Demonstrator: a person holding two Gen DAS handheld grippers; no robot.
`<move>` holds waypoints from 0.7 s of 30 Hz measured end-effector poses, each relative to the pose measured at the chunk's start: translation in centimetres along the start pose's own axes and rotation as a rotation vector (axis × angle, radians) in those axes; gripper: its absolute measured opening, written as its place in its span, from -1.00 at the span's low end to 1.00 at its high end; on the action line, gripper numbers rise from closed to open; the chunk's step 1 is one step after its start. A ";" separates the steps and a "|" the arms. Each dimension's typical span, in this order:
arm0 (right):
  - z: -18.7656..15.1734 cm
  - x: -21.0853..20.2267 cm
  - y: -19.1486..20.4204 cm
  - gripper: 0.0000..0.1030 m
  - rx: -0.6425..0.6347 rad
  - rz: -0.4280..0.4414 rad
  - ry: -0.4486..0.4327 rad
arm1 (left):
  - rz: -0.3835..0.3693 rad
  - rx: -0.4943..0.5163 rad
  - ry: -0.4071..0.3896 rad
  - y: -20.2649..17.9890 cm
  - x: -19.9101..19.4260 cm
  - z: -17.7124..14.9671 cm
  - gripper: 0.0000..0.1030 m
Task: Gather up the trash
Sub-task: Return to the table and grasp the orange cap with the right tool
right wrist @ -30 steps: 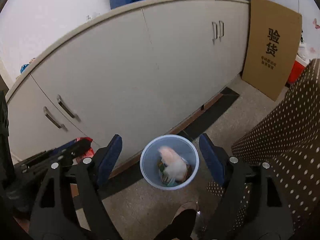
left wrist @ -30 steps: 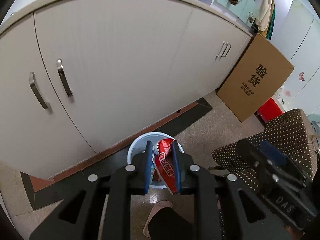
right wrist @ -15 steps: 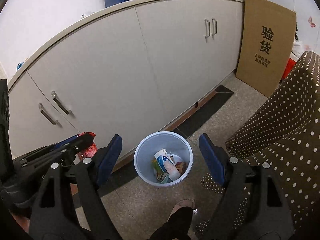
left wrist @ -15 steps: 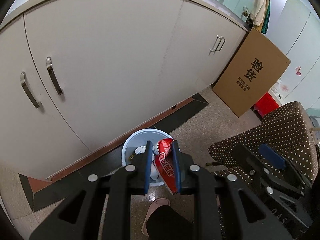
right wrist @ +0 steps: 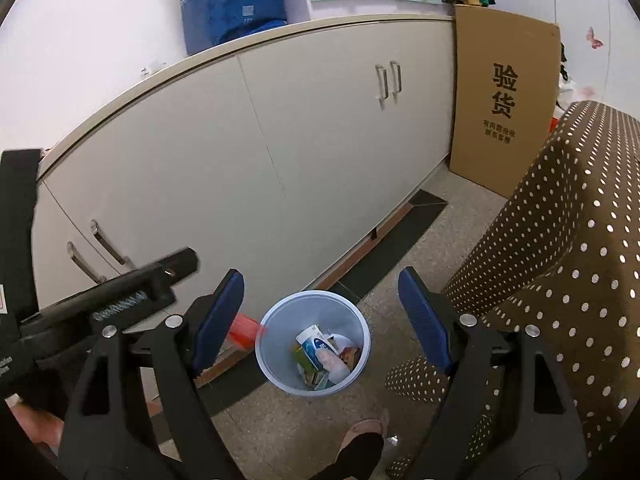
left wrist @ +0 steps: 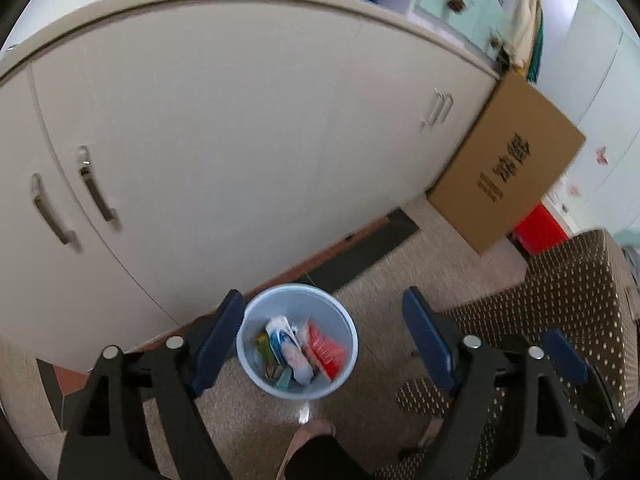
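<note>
**Red wrapper over the bin: risks and blind spots**

I find the white cabinet (left wrist: 240, 128) behind the pale blue bin (left wrist: 297, 390), which stands on the speckled floor (right wrist: 420, 240) beside a dotted brown cover (right wrist: 560, 280).

Risks, largest first. The bin stands close to the cabinet's base; a low sweep of either tool could knock it over and spill what it holds. The left gripper (left wrist: 322, 344) has its jaws opening, with nothing pressed between the pads; the red wrapper (left wrist: 326, 350) shows inside the bin's rim in the left wrist view. The right wrist view shows a red blur (right wrist: 245, 330) at the outer edge of the rim, so I judge a light wrapper could catch the rim and land outside. The right gripper (right wrist: 322, 320) stands with jaws wide apart and empty above the bin.

Hard to make out: the left view is motion-blurred. I cannot tell whether the wrapper is falling or settled. A shoe (right wrist: 360, 440) is cut off at the frame's foot. The items under the white-and-blue packet (right wrist: 316, 344) are unreadable.
</note>
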State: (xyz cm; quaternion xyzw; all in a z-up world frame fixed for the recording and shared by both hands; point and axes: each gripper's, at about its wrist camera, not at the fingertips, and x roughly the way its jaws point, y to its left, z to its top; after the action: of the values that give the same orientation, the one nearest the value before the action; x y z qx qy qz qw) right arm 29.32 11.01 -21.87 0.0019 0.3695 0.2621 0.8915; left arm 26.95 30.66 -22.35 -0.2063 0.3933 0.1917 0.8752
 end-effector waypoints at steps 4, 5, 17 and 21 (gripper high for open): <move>-0.1 -0.3 -0.1 0.53 -0.003 -0.003 0.003 | 0.006 0.010 0.010 0.0 -0.4 -0.5 0.55; -0.1 -0.3 0.0 0.53 -0.002 -0.002 0.003 | 0.008 0.012 0.009 0.0 -0.6 -0.6 0.55; 1.4 -6.5 -0.2 0.53 -0.008 0.017 -0.084 | -0.036 0.001 -0.047 -0.8 -6.1 -0.6 0.55; 2.1 -9.7 -0.9 0.54 0.006 0.020 -0.128 | -0.070 -0.005 -0.080 -2.1 -9.2 -0.5 0.55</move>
State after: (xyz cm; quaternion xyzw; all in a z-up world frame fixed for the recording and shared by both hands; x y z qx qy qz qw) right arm 25.42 6.09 -14.17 0.0251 0.3124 0.2692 0.9107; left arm 21.98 27.04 -15.16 -0.2142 0.3502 0.1702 0.8958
